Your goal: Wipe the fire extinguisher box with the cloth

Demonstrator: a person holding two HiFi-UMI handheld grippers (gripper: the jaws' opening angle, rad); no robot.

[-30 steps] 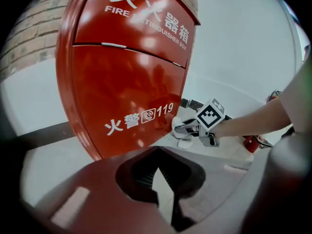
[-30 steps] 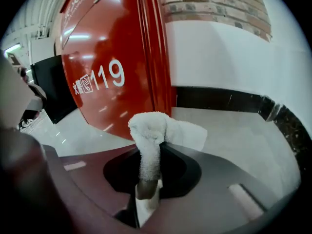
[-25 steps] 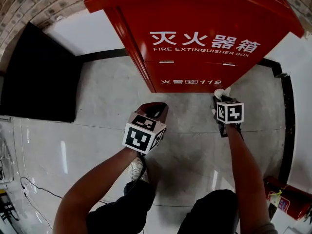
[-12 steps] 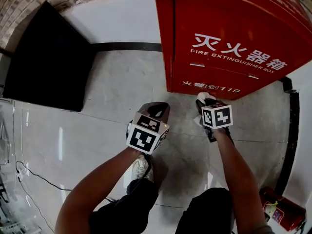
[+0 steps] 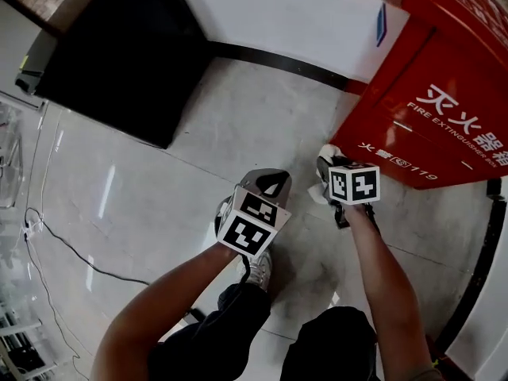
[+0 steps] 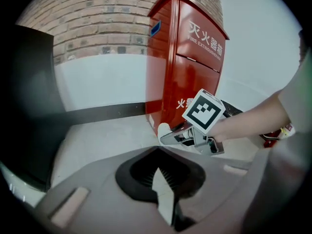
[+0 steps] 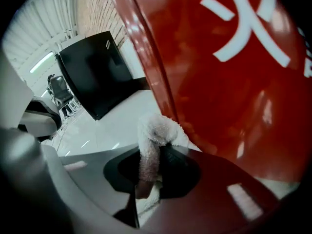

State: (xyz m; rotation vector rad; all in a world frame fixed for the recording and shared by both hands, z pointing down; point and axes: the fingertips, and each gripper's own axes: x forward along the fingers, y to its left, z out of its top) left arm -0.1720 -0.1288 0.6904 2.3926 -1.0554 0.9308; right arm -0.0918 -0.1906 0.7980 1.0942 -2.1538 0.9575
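The red fire extinguisher box (image 5: 444, 125) stands at the right of the head view, with white lettering on its front. My right gripper (image 5: 327, 175) is shut on a white fluffy cloth (image 5: 324, 155) just off the box's lower left corner. In the right gripper view the cloth (image 7: 153, 130) bulges out of the right gripper (image 7: 156, 152) beside the box's red corner edge (image 7: 146, 57); I cannot tell whether they touch. My left gripper (image 5: 268, 185) hangs over the floor to the left, shut and holding nothing. Its view shows the box (image 6: 190, 67) and the cloth (image 6: 164, 129) ahead.
A large black panel (image 5: 119, 54) leans against the white wall at the upper left. A thin cable (image 5: 63, 244) runs over the glossy grey floor (image 5: 159, 189) at the left. The person's shoe (image 5: 258, 270) is below the left gripper. A red extinguisher (image 6: 273, 138) lies beyond the right arm.
The right gripper has carried the cloth leftward along the box's bottom edge, from under the right door to the left corner. The left gripper moved left too. The box now sits further right in view.
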